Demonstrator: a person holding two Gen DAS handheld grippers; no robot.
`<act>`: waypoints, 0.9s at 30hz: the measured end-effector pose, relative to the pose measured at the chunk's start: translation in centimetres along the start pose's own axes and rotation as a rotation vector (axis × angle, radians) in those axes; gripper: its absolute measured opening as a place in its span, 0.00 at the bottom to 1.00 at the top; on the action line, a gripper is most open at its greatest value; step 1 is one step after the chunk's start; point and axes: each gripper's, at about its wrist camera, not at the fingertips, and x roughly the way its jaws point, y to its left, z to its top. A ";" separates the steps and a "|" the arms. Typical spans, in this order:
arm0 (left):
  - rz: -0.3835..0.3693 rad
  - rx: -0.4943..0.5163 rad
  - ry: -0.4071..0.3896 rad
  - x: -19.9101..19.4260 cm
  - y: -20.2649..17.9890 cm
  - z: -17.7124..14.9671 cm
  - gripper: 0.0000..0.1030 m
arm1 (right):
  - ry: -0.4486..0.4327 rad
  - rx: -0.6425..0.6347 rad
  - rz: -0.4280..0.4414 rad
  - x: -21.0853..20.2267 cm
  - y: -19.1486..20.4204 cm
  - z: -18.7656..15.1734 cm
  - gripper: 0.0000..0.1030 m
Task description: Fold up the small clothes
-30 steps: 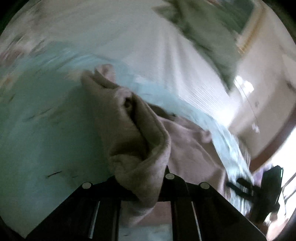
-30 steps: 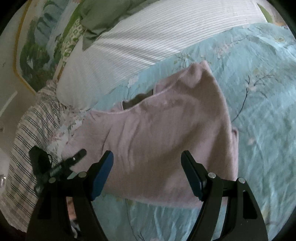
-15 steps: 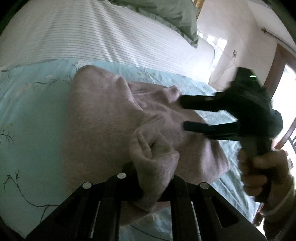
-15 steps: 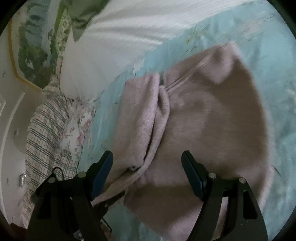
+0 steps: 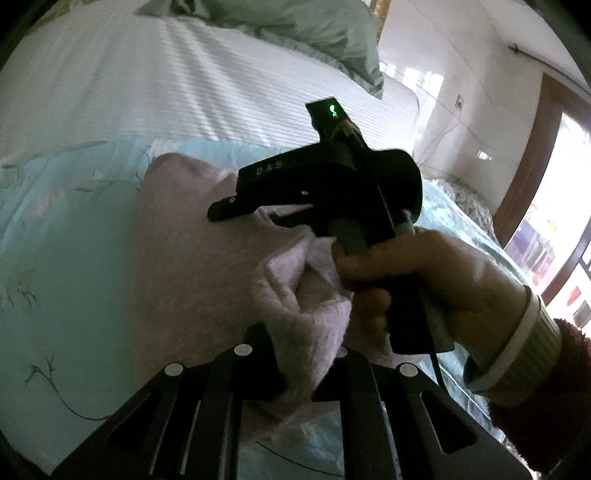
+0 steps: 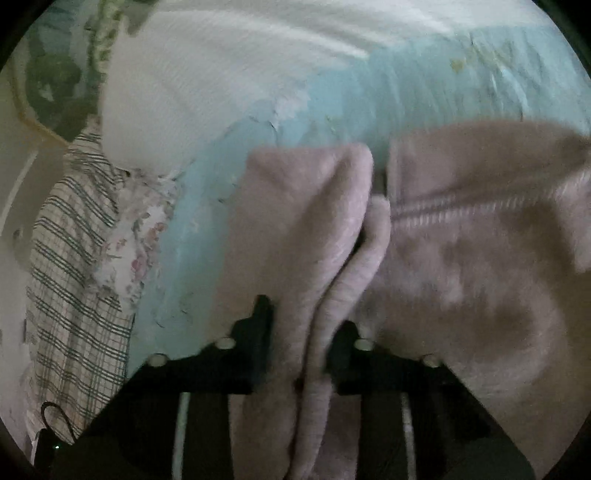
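In the left wrist view, one pink top [image 5: 192,266] is seen lying on the blue bed cover [image 5: 66,251]. A thick bunch of its cloth is pinched tight in the left gripper [image 5: 306,369], close to the camera. The right gripper [image 5: 258,210] is seen just past it, held in one hand [image 5: 424,280], and a bit of pink cloth is caught in its jaws too. One white striped blanket [image 5: 184,85] and one green pillow [image 5: 306,29] are seen at the far end of the bed. The fold looks only begun: one side of the top is lifted and bunched up, and it is not yet laid flat over the rest.

In the right wrist view, the picture is blurry. The right gripper [image 6: 303,332] is closed on a long fold of the same pink top [image 6: 461,266], most likely a sleeve or a side edge. The fold hangs down between the jaws. The rest of the top is spread on the blue bed cover [image 6: 369,92]. One checked cloth [image 6: 74,288] is seen at the left edge of the bed. Only one piece of clothing can be counted, and two grippers. It is judged that the held part must be laid over and smoothed, and more folds are left after that.
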 end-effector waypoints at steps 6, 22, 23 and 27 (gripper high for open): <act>-0.084 0.011 -0.009 -0.2 -2.1 1.3 0.09 | -0.128 -0.087 -0.015 -7.0 0.6 0.6 0.19; -0.198 0.060 0.114 7.5 -7.8 1.2 0.09 | -0.180 -0.001 -0.173 -12.6 -7.8 -1.5 0.19; -0.196 0.069 0.112 7.6 -7.8 1.3 0.09 | -0.182 -0.010 -0.184 -12.6 -7.7 -1.5 0.19; -0.191 0.072 0.154 9.0 -7.0 0.6 0.10 | -0.151 -0.017 -0.241 -11.6 -8.4 -2.0 0.19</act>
